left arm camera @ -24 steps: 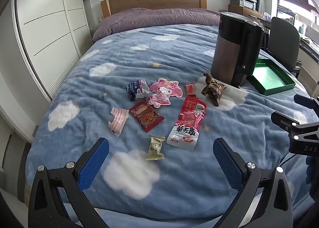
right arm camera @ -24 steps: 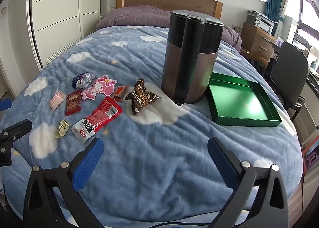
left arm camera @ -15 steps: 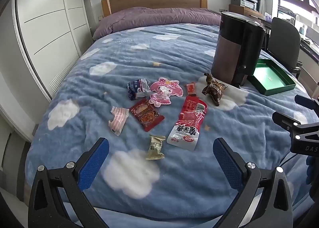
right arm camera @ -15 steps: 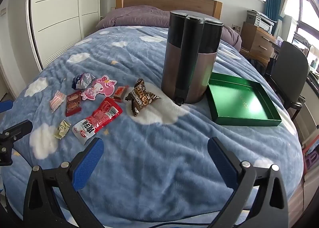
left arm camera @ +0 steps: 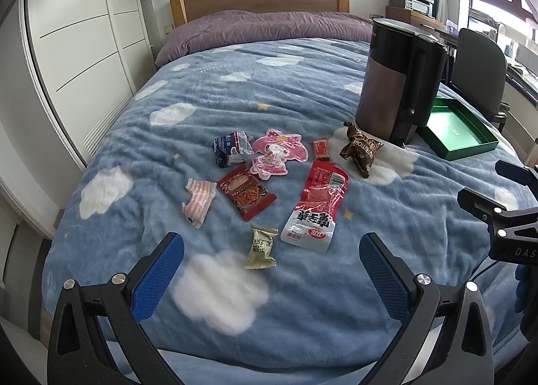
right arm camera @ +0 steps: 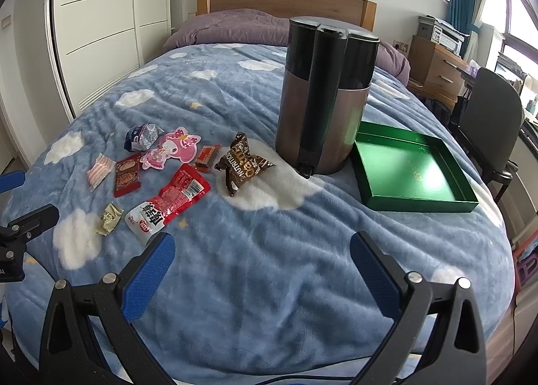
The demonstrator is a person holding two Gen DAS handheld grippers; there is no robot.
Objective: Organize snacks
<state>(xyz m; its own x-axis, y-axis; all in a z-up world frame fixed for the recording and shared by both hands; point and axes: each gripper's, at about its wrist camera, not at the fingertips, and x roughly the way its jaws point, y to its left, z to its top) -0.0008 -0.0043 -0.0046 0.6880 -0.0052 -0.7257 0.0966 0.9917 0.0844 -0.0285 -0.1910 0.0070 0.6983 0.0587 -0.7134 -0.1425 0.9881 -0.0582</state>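
Snacks not yet touched, both grippers poised.
The snacks (left arm camera: 269, 183) lay scattered on the bed (left arm camera: 302, 82), left of the green tray (right arm camera: 413, 169); both jaws stood wide and empty. Next: pick one.

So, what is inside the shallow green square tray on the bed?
The shallow green square tray holds no snacks; its glossy floor shows only a faint gold mark. The tall brown and black container covers its near-left corner.
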